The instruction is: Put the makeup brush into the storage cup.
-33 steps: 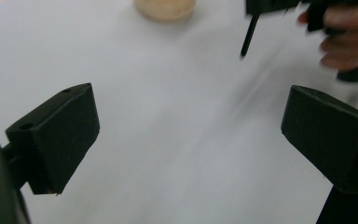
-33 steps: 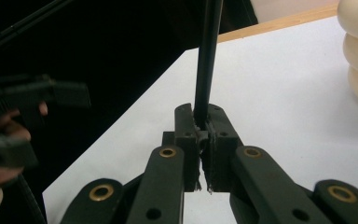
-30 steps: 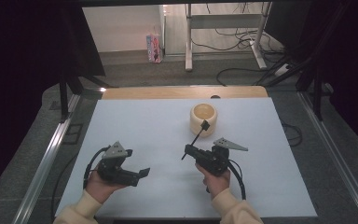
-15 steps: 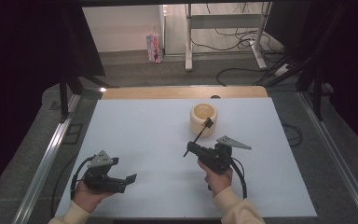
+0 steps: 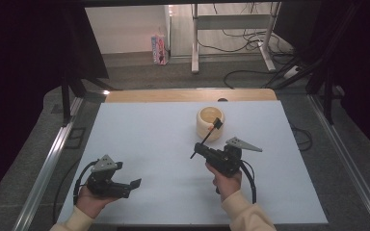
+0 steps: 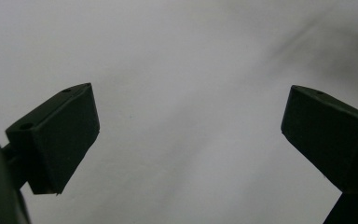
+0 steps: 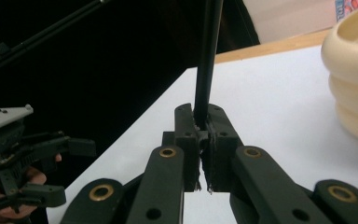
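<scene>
Jaws of the right gripper (image 7: 203,154) are seen clamped on a thin black stick (image 7: 207,60), which is held upright in the right gripper view. From above, the stick (image 5: 206,137) is seen slanting from the right gripper (image 5: 198,150) toward the cream bowl (image 5: 208,119), its orange-marked tip over the bowl's near rim. The bowl is set on the white table (image 5: 154,139), toward the far edge. The left gripper (image 5: 131,186) is held low at the near left, jaws spread wide with nothing between them.
</scene>
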A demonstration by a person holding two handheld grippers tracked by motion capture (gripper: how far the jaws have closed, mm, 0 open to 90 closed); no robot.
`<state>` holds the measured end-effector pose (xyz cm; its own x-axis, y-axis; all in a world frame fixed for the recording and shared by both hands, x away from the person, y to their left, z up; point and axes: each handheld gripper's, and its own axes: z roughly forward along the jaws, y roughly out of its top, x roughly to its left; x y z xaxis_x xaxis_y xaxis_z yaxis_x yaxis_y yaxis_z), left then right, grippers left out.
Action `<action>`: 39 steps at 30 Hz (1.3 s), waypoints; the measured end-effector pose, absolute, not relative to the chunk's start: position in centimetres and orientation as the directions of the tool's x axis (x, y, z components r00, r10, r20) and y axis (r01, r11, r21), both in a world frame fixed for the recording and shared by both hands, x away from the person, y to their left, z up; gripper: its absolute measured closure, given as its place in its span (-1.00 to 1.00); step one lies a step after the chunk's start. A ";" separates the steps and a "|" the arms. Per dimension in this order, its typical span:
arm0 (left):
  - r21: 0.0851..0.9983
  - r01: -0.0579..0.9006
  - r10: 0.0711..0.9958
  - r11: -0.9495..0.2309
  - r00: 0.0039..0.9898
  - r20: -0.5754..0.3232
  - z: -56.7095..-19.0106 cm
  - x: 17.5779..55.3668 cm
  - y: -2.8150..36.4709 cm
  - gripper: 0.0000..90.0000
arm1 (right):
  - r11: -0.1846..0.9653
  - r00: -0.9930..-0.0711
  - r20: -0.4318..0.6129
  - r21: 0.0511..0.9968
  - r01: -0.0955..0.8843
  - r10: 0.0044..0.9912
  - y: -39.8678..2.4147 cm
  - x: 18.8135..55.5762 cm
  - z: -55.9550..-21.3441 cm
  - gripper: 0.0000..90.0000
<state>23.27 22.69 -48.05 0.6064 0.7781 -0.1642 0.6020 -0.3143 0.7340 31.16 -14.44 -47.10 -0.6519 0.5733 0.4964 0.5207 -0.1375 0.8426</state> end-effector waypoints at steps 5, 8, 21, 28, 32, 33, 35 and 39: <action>0.730 0.606 0.777 -0.315 0.606 -0.168 -48.2 23.3 22.6 -0.88 | -0.159 -0.651 0.496 0.848 0.506 0.574 -15.0 31.7 -46.1 0.89; 0.729 0.606 0.775 -0.319 0.609 -0.167 -48.2 23.3 22.6 -0.88 | -0.180 -0.647 0.503 0.848 0.499 0.573 -15.3 32.2 -45.3 0.89; 0.731 0.606 0.773 -0.314 0.610 -0.173 -48.2 23.3 22.6 -0.87 | -0.214 -0.617 0.501 0.850 0.481 0.607 -16.3 34.8 -42.6 0.89; 0.731 0.605 0.773 -0.315 0.610 -0.173 -48.2 23.3 22.6 -0.87 | -0.213 -0.596 0.492 0.852 0.478 0.635 -17.0 37.0 -41.9 0.89; 0.730 0.607 0.773 -0.316 0.610 -0.173 -48.2 23.3 22.6 -0.87 | -0.215 -0.580 0.492 0.851 0.480 0.649 -17.3 38.2 -41.8 0.89; 0.730 0.607 0.773 -0.316 0.610 -0.173 -48.2 23.3 22.6 -0.87 | -0.219 -0.573 0.495 0.848 0.483 0.653 -17.4 38.5 -41.9 0.89; 0.729 0.608 0.772 -0.315 0.611 -0.176 -48.3 23.4 22.6 -0.87 | -0.211 -0.567 0.490 0.848 0.486 0.662 -17.5 39.1 -42.0 0.89; 0.729 0.608 0.772 -0.314 0.610 -0.176 -48.3 23.4 22.6 -0.87 | -0.214 -0.550 0.489 0.846 0.488 0.677 -17.7 40.2 -42.4 0.89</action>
